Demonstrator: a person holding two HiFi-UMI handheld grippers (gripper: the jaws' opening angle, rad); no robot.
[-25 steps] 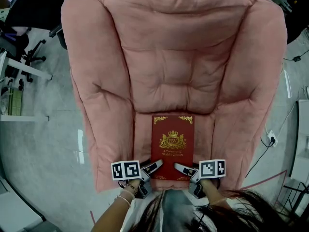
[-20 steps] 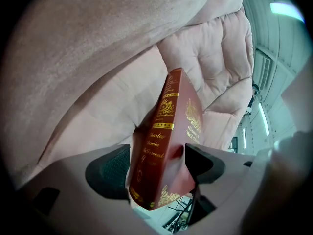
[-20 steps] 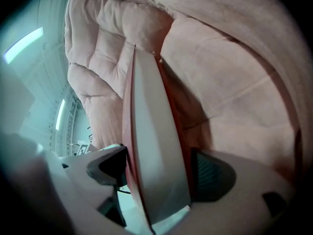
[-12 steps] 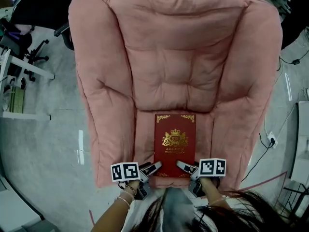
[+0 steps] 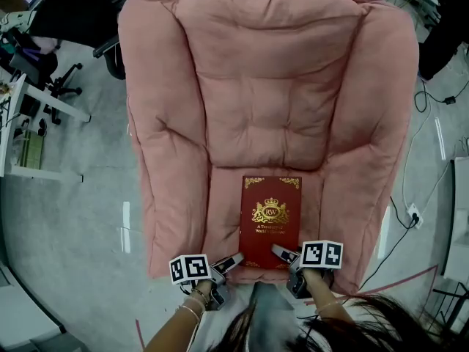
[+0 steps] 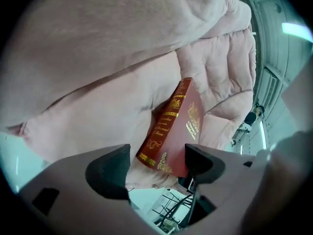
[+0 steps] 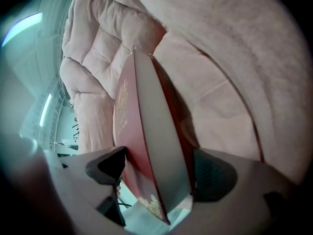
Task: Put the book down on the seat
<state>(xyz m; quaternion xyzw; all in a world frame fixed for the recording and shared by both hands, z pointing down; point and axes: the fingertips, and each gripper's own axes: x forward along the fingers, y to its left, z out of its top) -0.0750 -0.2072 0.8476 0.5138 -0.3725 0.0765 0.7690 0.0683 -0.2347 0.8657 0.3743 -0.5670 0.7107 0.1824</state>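
Observation:
A dark red book (image 5: 270, 218) with gold print lies flat, cover up, on the seat (image 5: 221, 215) of a pink padded armchair, its near edge at the seat's front. My left gripper (image 5: 229, 261) is open just off the book's near left corner; in the left gripper view the book (image 6: 181, 126) shows past the jaws (image 6: 156, 163), its corner beside one pad and a wide gap on the other side. My right gripper (image 5: 282, 254) is at the near right corner. In the right gripper view its jaws (image 7: 159, 168) stand wide with the book's page edge (image 7: 151, 131) between them.
The armchair's thick arms (image 5: 165, 174) flank the seat and its backrest (image 5: 264, 86) rises behind. An office chair (image 5: 44, 72) and a desk frame (image 5: 29, 130) stand at the left. Cables (image 5: 410, 211) and a red floor line (image 5: 410, 273) lie at the right.
My left gripper has drawn back off the book's near left corner toward the seat's front. The right gripper stays at the right corner. The book has not shifted on the seat.

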